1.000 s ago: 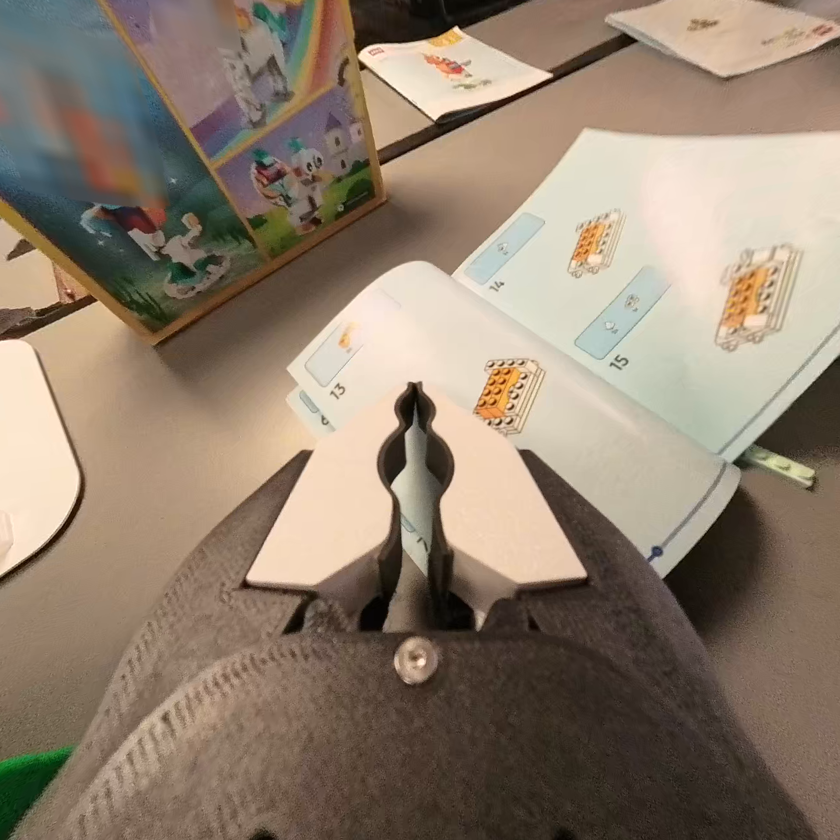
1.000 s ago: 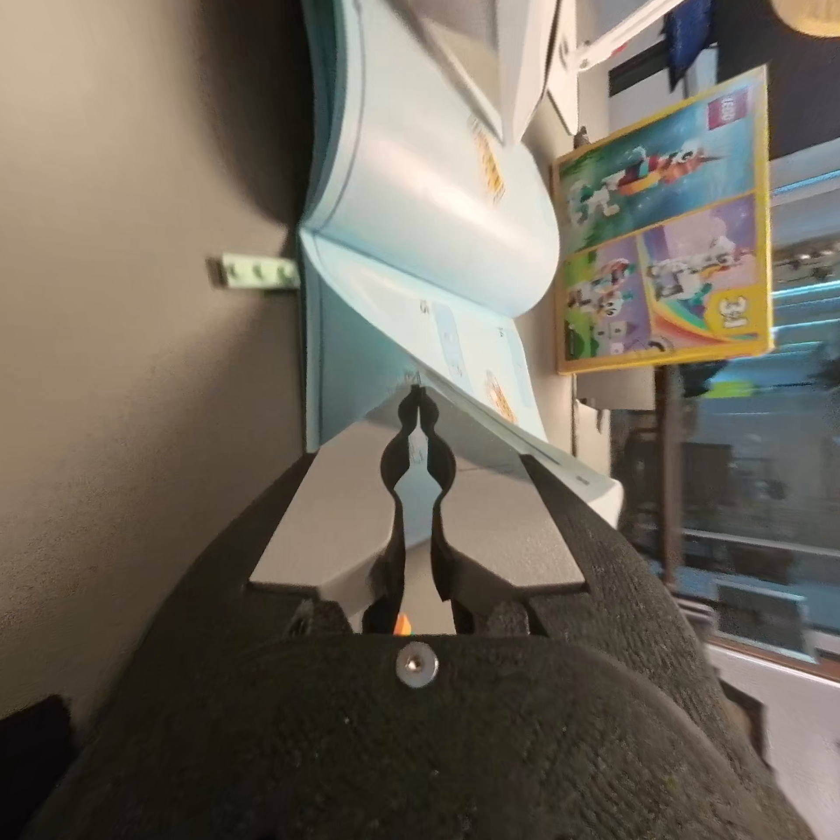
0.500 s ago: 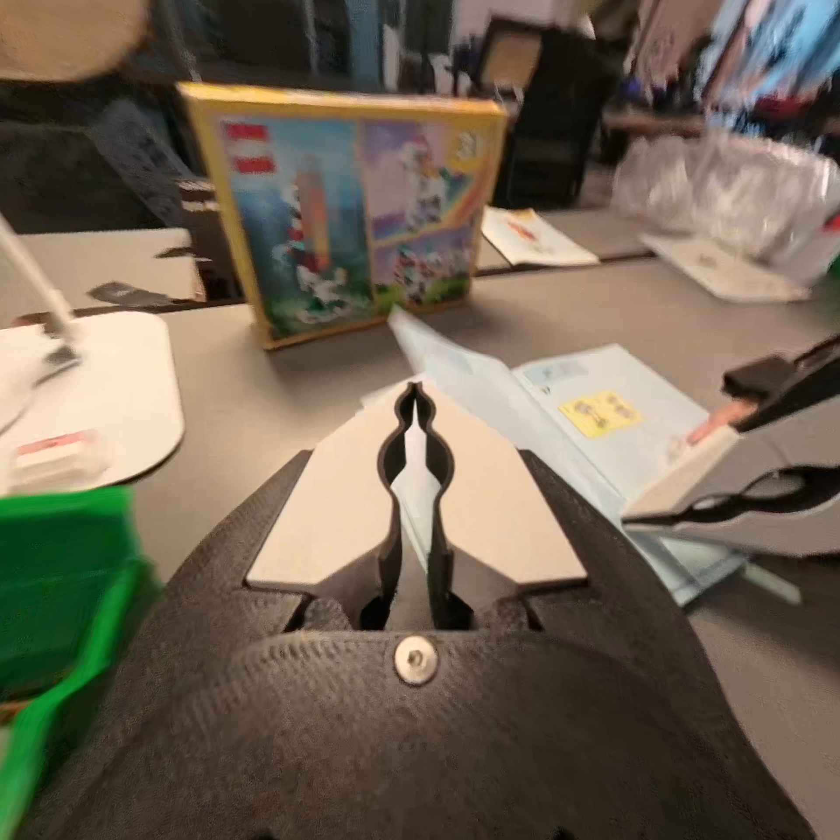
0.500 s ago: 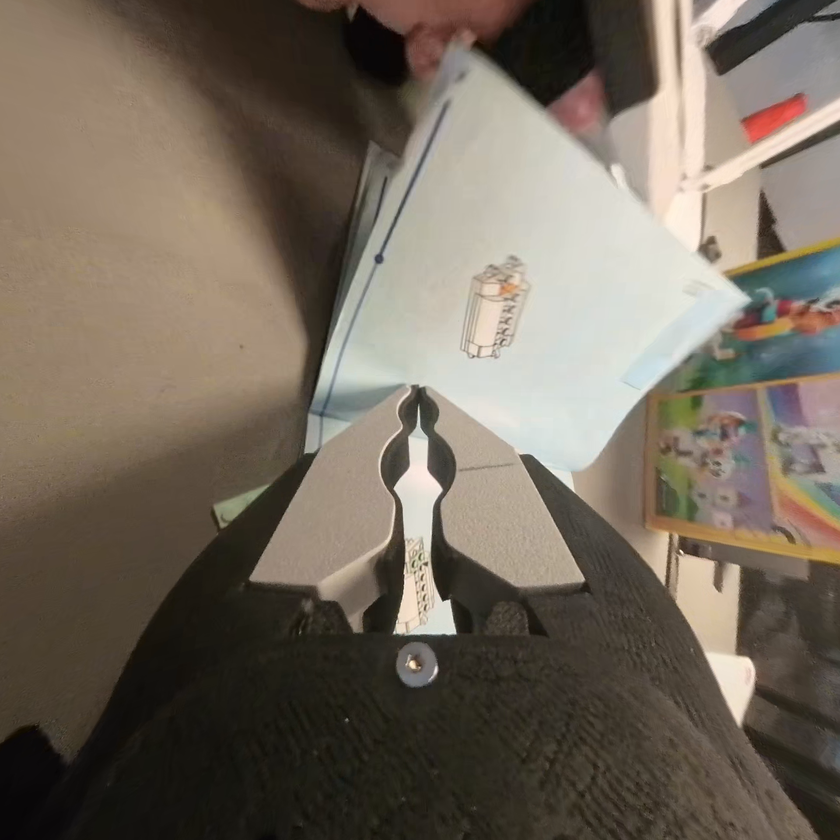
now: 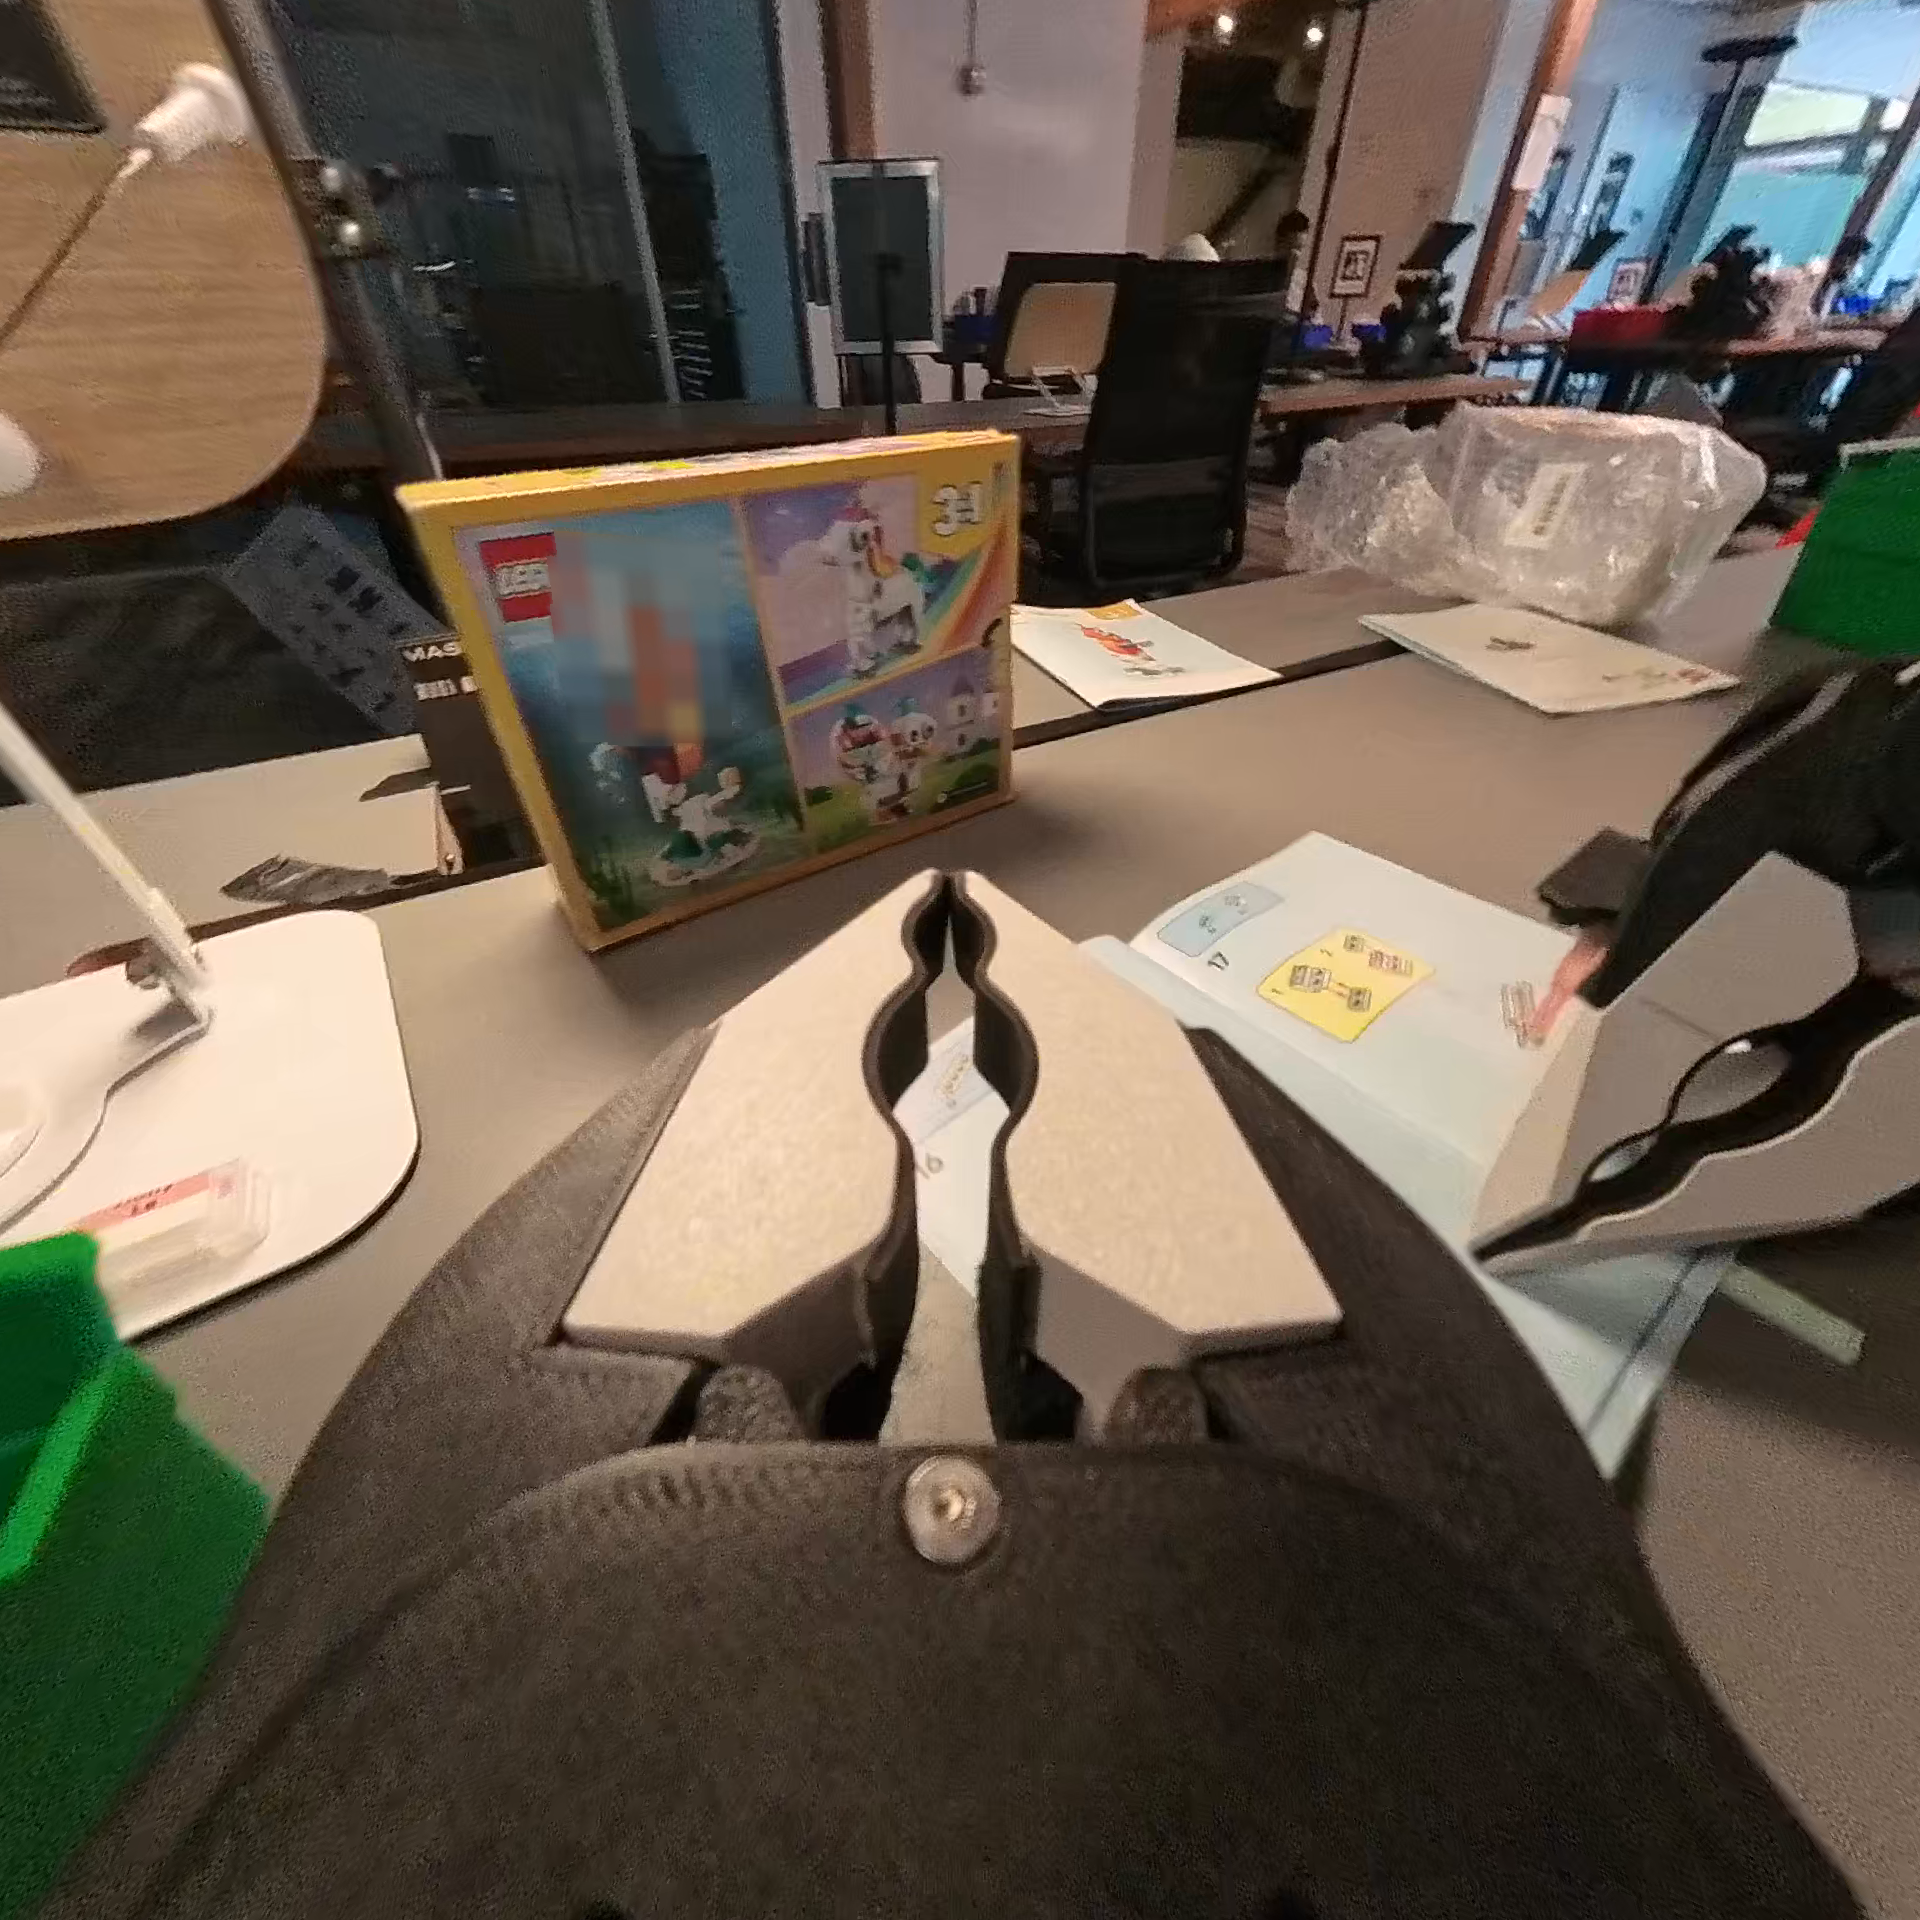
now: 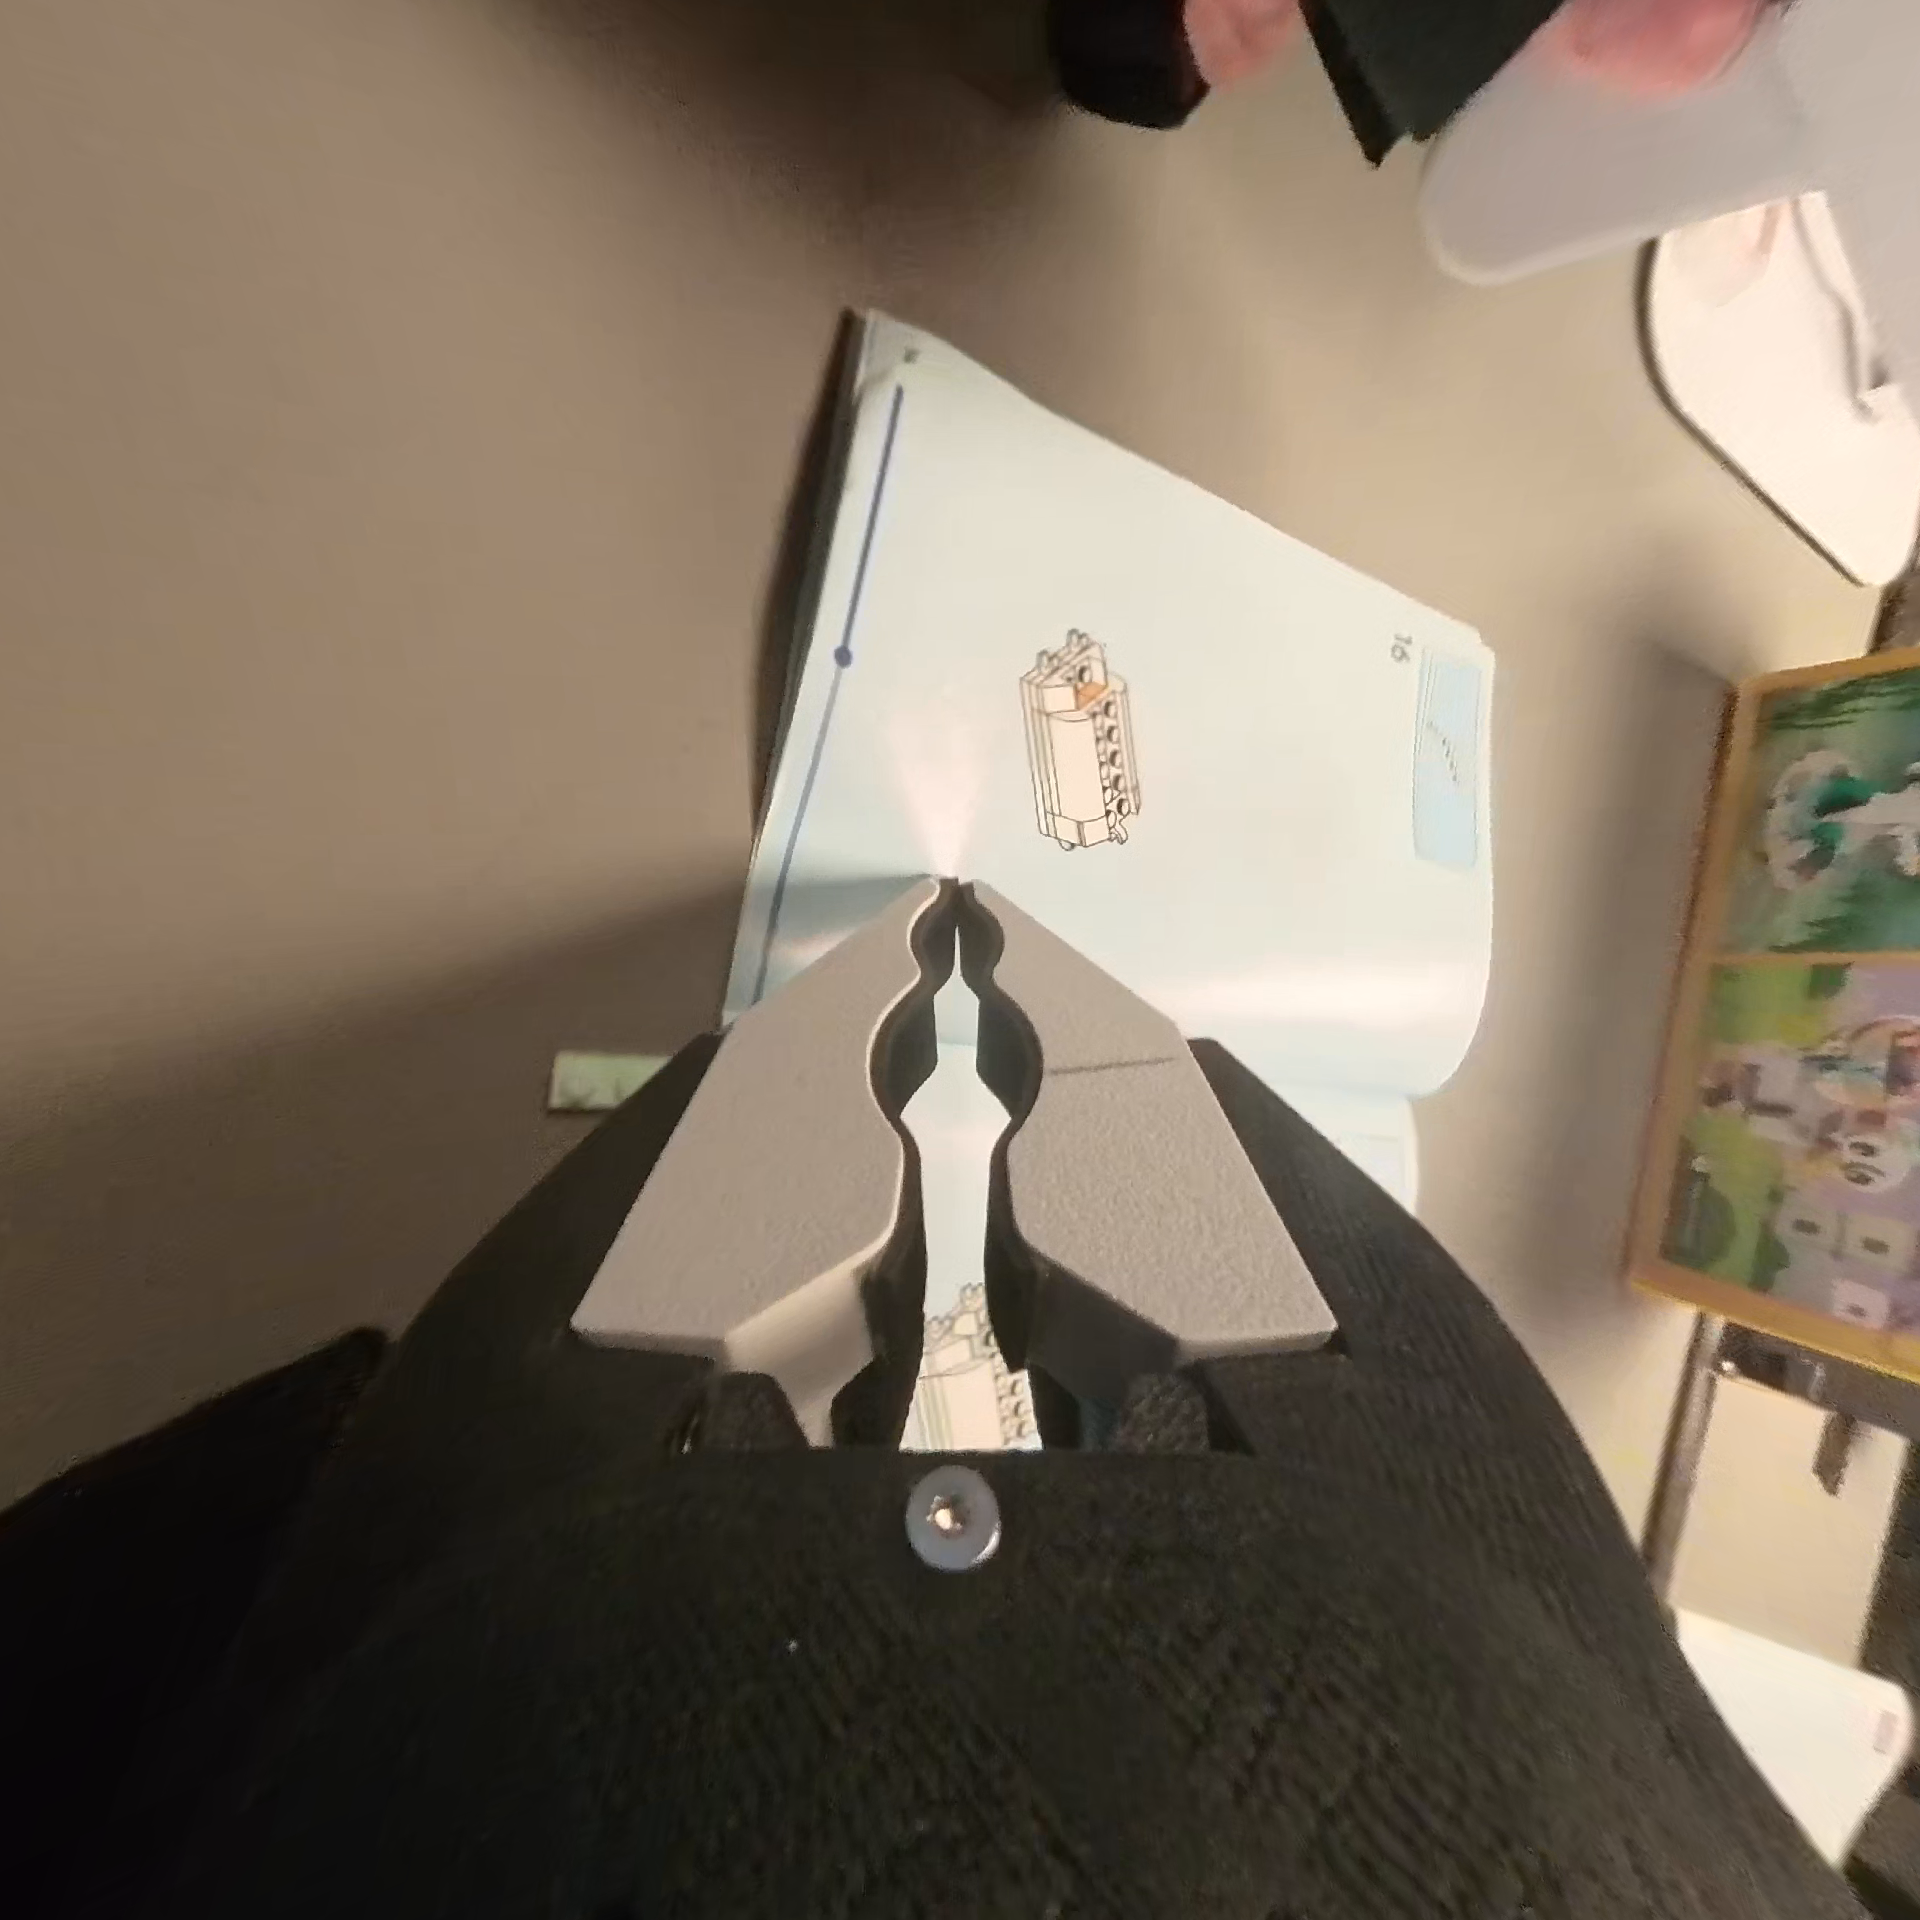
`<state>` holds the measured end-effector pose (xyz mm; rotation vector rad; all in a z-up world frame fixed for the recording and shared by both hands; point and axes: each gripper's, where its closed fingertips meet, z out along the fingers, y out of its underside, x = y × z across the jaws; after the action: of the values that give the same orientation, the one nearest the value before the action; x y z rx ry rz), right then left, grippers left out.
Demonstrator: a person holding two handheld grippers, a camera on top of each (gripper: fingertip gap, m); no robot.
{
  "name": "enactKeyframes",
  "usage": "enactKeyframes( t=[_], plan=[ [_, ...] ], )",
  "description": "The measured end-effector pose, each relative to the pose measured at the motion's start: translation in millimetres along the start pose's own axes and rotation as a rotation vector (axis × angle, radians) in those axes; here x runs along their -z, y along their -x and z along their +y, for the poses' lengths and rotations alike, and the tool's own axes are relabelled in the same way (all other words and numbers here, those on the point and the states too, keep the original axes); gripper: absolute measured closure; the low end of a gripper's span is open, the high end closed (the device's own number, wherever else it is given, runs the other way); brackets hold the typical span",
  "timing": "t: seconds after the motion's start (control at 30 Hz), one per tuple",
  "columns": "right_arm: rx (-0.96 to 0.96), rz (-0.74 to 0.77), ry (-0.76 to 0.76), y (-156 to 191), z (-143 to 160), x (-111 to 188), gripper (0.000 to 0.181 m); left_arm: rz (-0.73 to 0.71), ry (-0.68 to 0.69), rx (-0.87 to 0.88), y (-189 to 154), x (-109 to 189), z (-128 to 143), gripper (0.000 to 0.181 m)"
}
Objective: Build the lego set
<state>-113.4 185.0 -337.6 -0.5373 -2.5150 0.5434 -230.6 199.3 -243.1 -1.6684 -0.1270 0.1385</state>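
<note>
The instruction booklet (image 5: 1340, 997) lies open on the grey table (image 5: 520, 1029), in front of the upright set box (image 5: 727, 686), and it is what this step turns on — no bricks are in hand. A freshly turned page (image 6: 1122, 748) arches off the spine rather than lying flat, so my judgement is that the job now is to settle it and read the next build step.

My right gripper (image 6: 951, 885) has its fingers pressed together with nothing between them, the tip just over the lower edge of that page. My left gripper (image 5: 948, 883) is likewise closed and empty, hovering above the booklet's near-left corner.

To do this well I would press the closed right tip down along the fold, near the spine, not at the free edge where the paper would only spring back. The left can pin the opposite leaf so the booklet does not slide. A pale green plate (image 6: 597, 1081) pokes out from beneath the booklet — I should keep pressure light there, or the page will rock over it.
</note>
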Motion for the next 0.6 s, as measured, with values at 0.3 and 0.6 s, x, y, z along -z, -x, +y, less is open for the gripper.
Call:
enactKeyframes(
  t=[0.3,0.6],
  plan=[
    [-0.111,0.034,-0.011,14,19,19,0.181,0.050,0.046,-0.240,-32,-9,9,0.181],
    [-0.264,0.480,-0.236,-15,13,77,0.181,0.031,-0.028,-0.269,-34,-5,-2,0.181]
  ],
)
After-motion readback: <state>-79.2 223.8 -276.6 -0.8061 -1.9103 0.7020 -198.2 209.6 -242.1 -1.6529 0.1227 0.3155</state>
